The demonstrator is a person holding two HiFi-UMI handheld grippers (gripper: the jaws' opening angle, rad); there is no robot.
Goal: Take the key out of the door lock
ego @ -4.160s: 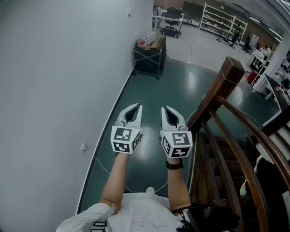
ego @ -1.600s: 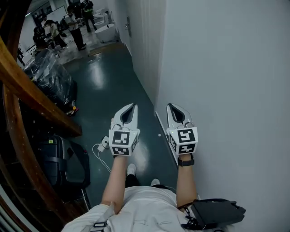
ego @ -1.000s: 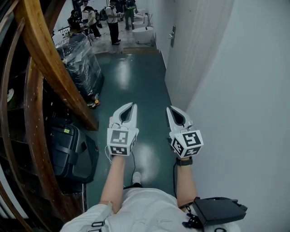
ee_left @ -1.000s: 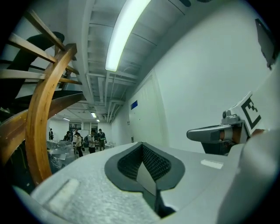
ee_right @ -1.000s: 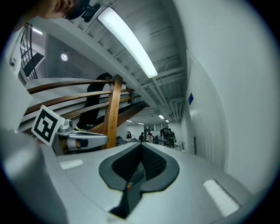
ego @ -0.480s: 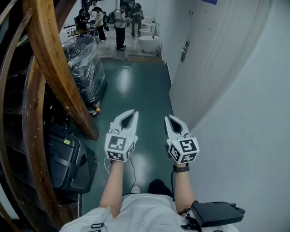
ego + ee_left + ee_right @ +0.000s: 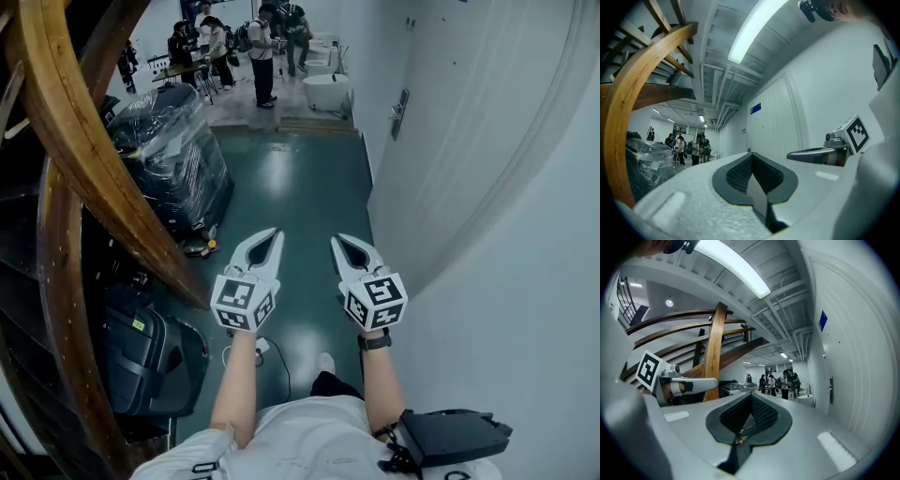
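Left tongs [image 7: 271,233] and right tongs [image 7: 338,241] point level ahead, closed.

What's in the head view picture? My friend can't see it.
The left gripper and right gripper, both white with jaws shut and empty, reach out over a green floor. A white door is on the right, a wooden stair rail on the left, people far ahead.

A glossy dark-green floor [image 7: 300,187] runs ahead of the fingers [image 7: 243,257]. To their right rises a white wall [image 7: 525,309]; to their left curves a wooden stair rail [image 7: 89,169], with a plastic-wrapped bundle [image 7: 173,155] and black case [image 7: 155,361]. Far ahead stand people [image 7: 267,42]. A strip light [image 7: 754,28] glows overhead.
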